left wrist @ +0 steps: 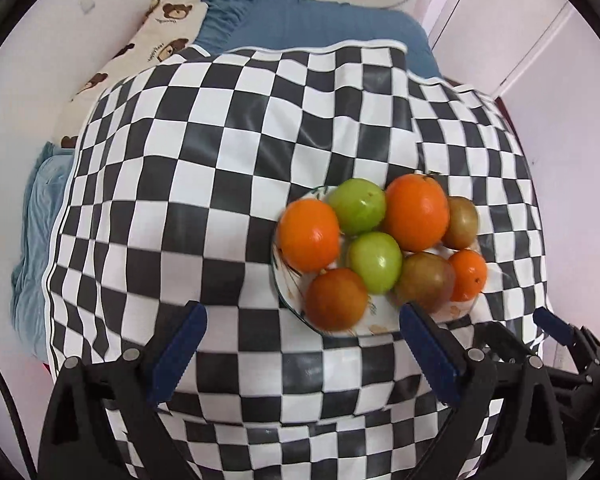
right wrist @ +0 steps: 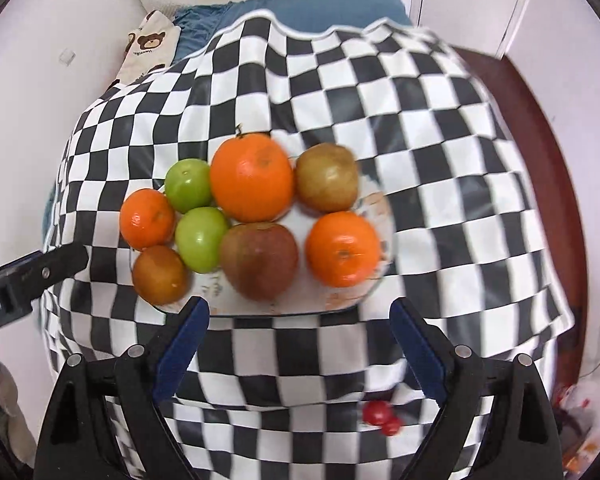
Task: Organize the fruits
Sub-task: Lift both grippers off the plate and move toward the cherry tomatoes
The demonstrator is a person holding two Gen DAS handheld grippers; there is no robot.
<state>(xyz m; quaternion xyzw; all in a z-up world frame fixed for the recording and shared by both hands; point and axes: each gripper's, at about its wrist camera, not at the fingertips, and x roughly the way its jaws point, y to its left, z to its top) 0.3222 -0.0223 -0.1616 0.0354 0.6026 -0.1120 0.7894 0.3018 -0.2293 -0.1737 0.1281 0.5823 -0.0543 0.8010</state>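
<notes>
A: Fruits, eight in all, were seen heaped on a white round plate with a brown leaf pattern, which was set on a black-and-white chequered cloth. In the right wrist view the plate was found at centre frame, just above the fingertips.

B: Which fruits were made out?

A: A large round orange was seen at the top centre of the heap, with two smaller oranges at the left edge and at the right. Two glossy green round fruits were packed touching between them, left of centre. A large red-brown fruit was placed at the lower centre, an olive-brown one at the upper right, and a smaller brown one at the lower left.

B: How were the grippers held?

A: The right gripper was seen with its blue-padded fingers wide apart, nothing between them but cloth and the plate's near rim. The left gripper was likewise spread wide and empty; in its view the plate was found right of centre.

B: Anything else noted?

A: Two small red round objects were seen at the lower right of the right wrist view, though whether on the cloth could not be told. Blue bedding and a cream bear-print fabric were seen beyond the cloth's far edge.
</notes>
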